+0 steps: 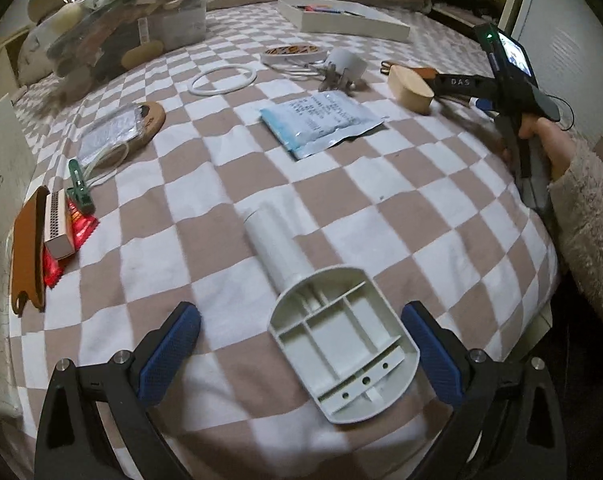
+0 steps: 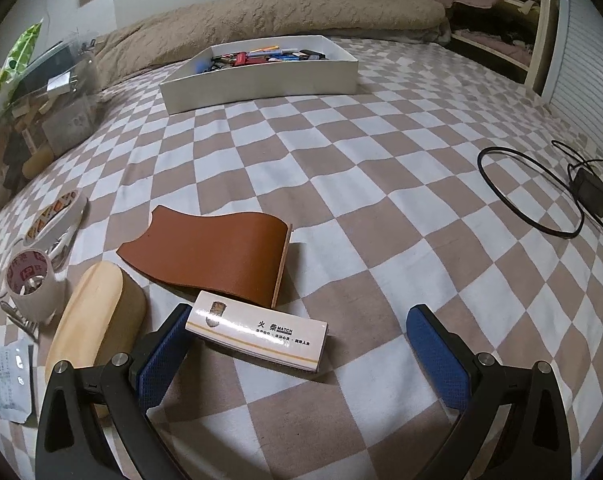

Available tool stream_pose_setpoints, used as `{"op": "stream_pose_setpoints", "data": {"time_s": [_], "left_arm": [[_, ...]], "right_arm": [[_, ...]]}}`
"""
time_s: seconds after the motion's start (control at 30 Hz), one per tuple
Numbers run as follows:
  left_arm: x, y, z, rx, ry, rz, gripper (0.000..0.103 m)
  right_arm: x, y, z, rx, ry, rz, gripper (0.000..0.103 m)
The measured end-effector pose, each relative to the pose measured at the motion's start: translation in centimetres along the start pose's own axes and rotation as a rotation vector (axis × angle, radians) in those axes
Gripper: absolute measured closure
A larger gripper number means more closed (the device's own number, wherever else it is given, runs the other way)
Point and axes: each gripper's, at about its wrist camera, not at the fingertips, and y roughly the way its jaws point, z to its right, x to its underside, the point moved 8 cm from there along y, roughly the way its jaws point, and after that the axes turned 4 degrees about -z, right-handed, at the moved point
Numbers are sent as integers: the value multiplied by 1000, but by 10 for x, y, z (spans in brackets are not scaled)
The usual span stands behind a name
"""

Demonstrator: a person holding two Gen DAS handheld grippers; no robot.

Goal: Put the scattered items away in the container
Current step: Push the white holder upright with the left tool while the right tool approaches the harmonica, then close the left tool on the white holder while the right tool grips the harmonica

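The left gripper [image 1: 300,354] has its two blue fingers [image 1: 169,354] wide apart and holds nothing. Right between them lies a white plastic holder with a flat ribbed base and a long round tube [image 1: 333,320]. It rests on its side on the brown and white checked bed cover [image 1: 205,264], and the open base faces the camera. It looks stiff and light, like hollow plastic. The smooth tube may slip, so I think the best place to pinch is across the flat sides of the base, or across the tube where it joins the base.

The right gripper [image 2: 299,354] also has its blue fingers [image 2: 437,354] wide apart and empty. A long white matchbox with black print [image 2: 257,336] lies just in front, closer to the left finger, and its near end seems to touch that finger. It is a small card box, light and easy to crush, so a soft squeeze across its long sides should do.

Just behind the matchbox sits a curved sheet of brown leather [image 2: 209,256]. It looks bendy. Beside it on the left is a pale oval wooden box [image 2: 97,324], then a roll of white tape [image 2: 31,284].

Farther off in the left view lie a blue and white flat packet [image 1: 321,124] and a thin white ring [image 1: 223,80].

Far back on the bed is the shallow white cardboard box [image 2: 261,76], already partly full of pens and small things. It is well apart from both grippers.
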Motion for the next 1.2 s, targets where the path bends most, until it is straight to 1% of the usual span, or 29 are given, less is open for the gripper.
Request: {"op": "stream_pose_setpoints", "data": {"time_s": [0.13, 0.3, 0.37, 0.43, 0.5, 0.57, 0.6, 0.73, 0.97, 1.2], "left_arm": [[3, -2, -17, -14, -8, -18, 2], [3, -2, -36, -64, -8, -22, 2], [3, -1, -43, -60, -17, -22, 2], [3, 0, -47, -51, -25, -17, 2], [4, 2, -48, -52, -19, -2, 0], [4, 4, -47, -65, 0, 16, 0], [4, 5, -46, -72, 6, 28, 0], [6, 4, -47, -64, -1, 54, 0], [8, 1, -47, -70, -24, 114, 0], [8, -2, -47, -101, -77, 120, 0]], "right_arm": [[1, 2, 1, -18, 11, -14, 0], [2, 2, 2, -39, 26, -13, 0], [2, 1, 1, -41, 28, -3, 0], [2, -3, 2, -45, 36, 15, 10], [1, -7, 3, -57, 47, 40, 31], [1, -9, 2, -73, 44, 47, 41], [1, -10, 0, -77, 40, 49, 43], [2, -12, -11, -94, -9, 52, 43], [6, -15, -32, -72, -119, 68, 43], [7, -18, -44, -64, -179, 90, 43]]}}
